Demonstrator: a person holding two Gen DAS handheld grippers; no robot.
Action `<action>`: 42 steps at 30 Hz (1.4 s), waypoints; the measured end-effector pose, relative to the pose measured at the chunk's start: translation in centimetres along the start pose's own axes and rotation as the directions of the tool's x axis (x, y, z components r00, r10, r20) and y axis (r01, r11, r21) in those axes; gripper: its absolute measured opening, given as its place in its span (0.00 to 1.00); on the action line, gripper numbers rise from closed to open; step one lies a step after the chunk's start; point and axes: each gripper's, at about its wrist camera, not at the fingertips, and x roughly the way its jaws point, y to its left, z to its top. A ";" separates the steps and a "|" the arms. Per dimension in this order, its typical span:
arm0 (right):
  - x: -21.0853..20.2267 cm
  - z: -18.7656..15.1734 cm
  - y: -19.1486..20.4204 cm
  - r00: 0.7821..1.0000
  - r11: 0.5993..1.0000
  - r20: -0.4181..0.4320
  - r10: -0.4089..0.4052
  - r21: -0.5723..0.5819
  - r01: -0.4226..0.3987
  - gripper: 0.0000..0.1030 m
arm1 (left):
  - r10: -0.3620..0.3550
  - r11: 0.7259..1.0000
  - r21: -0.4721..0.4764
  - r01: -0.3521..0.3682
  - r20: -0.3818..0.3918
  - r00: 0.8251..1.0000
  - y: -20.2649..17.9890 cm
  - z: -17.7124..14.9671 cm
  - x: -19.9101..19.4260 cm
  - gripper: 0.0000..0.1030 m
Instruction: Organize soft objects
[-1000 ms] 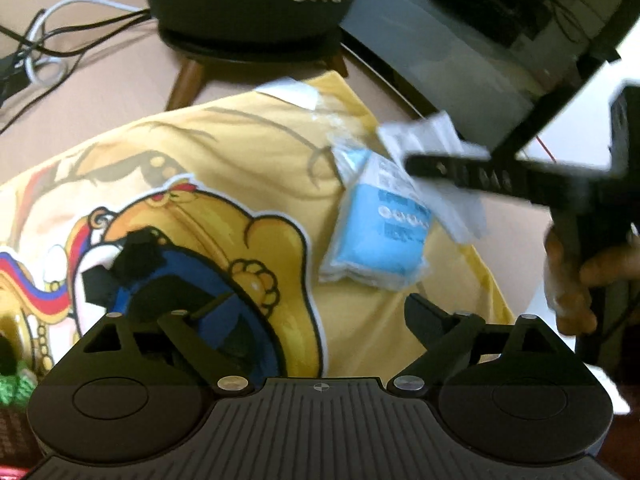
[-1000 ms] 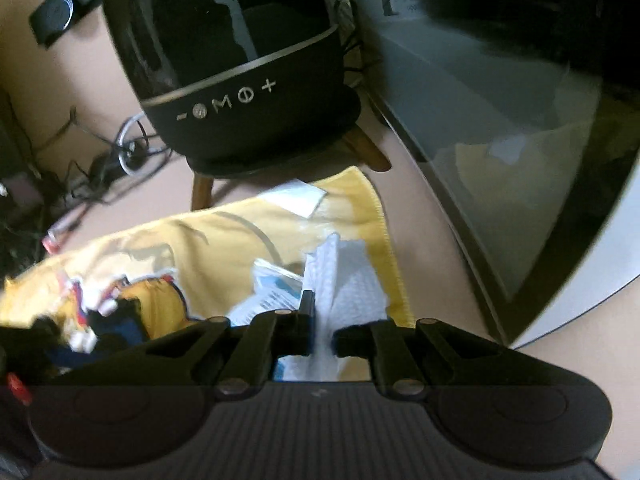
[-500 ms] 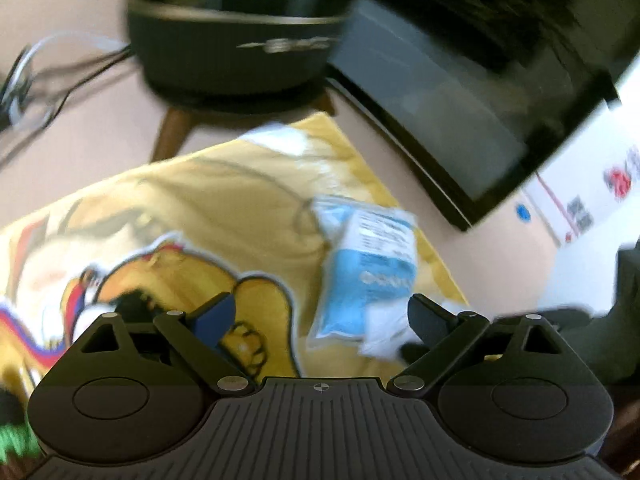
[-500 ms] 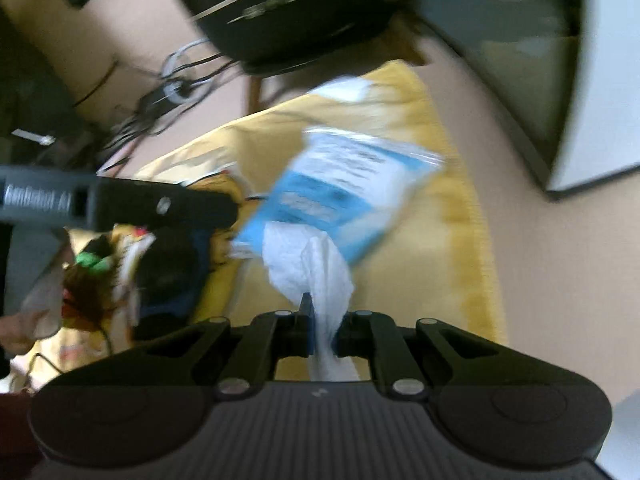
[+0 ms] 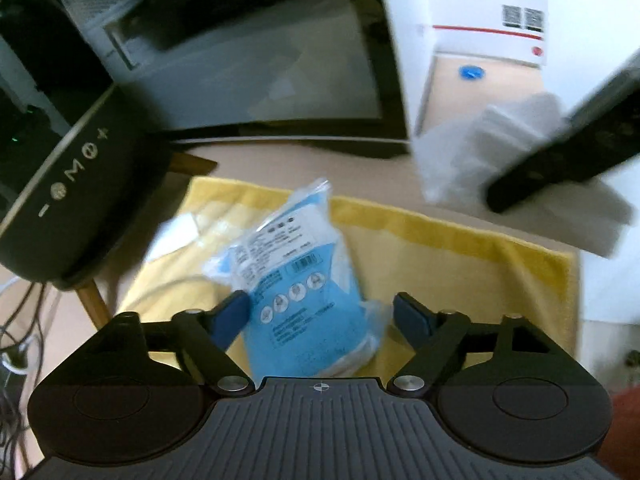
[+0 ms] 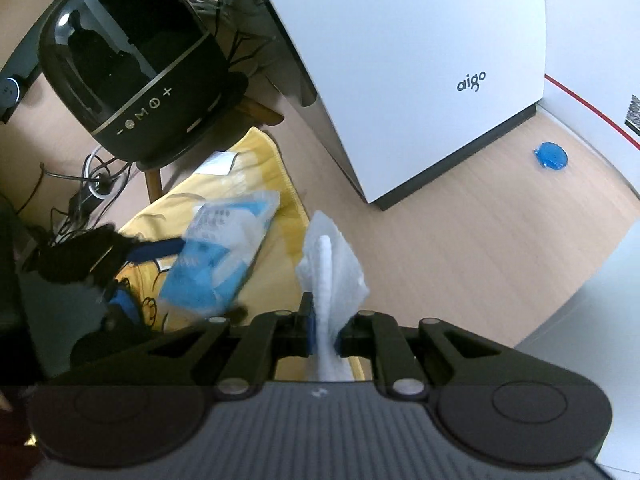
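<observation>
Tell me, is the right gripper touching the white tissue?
Touching. The right wrist view shows the right gripper with its jaws pinched shut on the white tissue, which fans out above the fingertips.

Light wood floor (image 6: 460, 216) — white box (image 6: 404, 80), black speaker (image 6: 132, 80) standing there.

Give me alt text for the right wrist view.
The right gripper has its jaws shut on a white tissue over a wooden desk. Left of it, a blue packet lies on a yellow cloth.
</observation>
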 end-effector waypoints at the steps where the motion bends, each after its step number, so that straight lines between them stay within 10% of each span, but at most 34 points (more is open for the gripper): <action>1: -0.1 -0.1 0.1 1.000 1.000 0.002 -0.005 -0.002 0.005 0.13 | -0.024 0.997 -0.075 0.024 -0.005 1.000 1.2 0.1 0.2 0.74; 4: -0.3 0.0 0.2 1.000 1.000 0.008 -0.009 -0.004 0.009 0.13 | -0.179 0.897 -0.410 0.165 0.004 0.984 6.3 -0.4 0.4 0.64; 8: -0.6 0.6 0.8 1.000 1.000 0.019 0.002 -0.020 -0.002 0.13 | -0.333 0.649 -0.706 0.282 0.070 0.940 11.4 -2.7 0.7 0.63; 11: -0.7 1.7 2.3 0.997 0.997 0.036 0.067 -0.051 -0.065 0.13 | -0.414 0.405 -0.856 0.320 0.141 0.900 13.6 -5.6 0.5 0.60; 14: -0.4 3.4 4.6 0.977 0.976 0.045 0.209 -0.067 -0.206 0.13 | -0.436 0.295 -0.904 0.310 0.161 0.886 14.0 -7.9 -0.2 0.59; 20: 5.2 6.4 9.3 0.823 0.828 -0.091 0.560 0.049 -0.558 0.13 | -0.421 0.357 -0.898 0.259 0.092 0.902 12.5 -9.3 -1.1 0.54; 23: 10.2 6.7 10.1 0.802 0.826 -0.197 0.564 0.140 -0.546 0.13 | -0.410 0.389 -0.886 0.253 0.080 0.909 12.1 -9.2 -1.3 0.58; 28: 13.3 6.3 8.8 0.863 0.891 -0.230 0.450 0.180 -0.417 0.14 | -0.380 0.449 -0.862 0.235 0.054 0.923 11.6 -8.9 -1.9 0.74; 33: 12.7 6.3 10.1 0.974 0.969 -0.147 0.170 -0.152 -0.192 0.14 | -0.315 0.524 -0.833 0.176 0.002 0.949 11.5 -8.4 -3.0 0.78; 42: 13.9 7.8 13.3 0.969 0.935 -0.151 0.194 -0.272 -0.230 0.14 | -0.171 0.630 -0.775 0.056 -0.067 0.983 12.1 -8.9 -7.2 0.91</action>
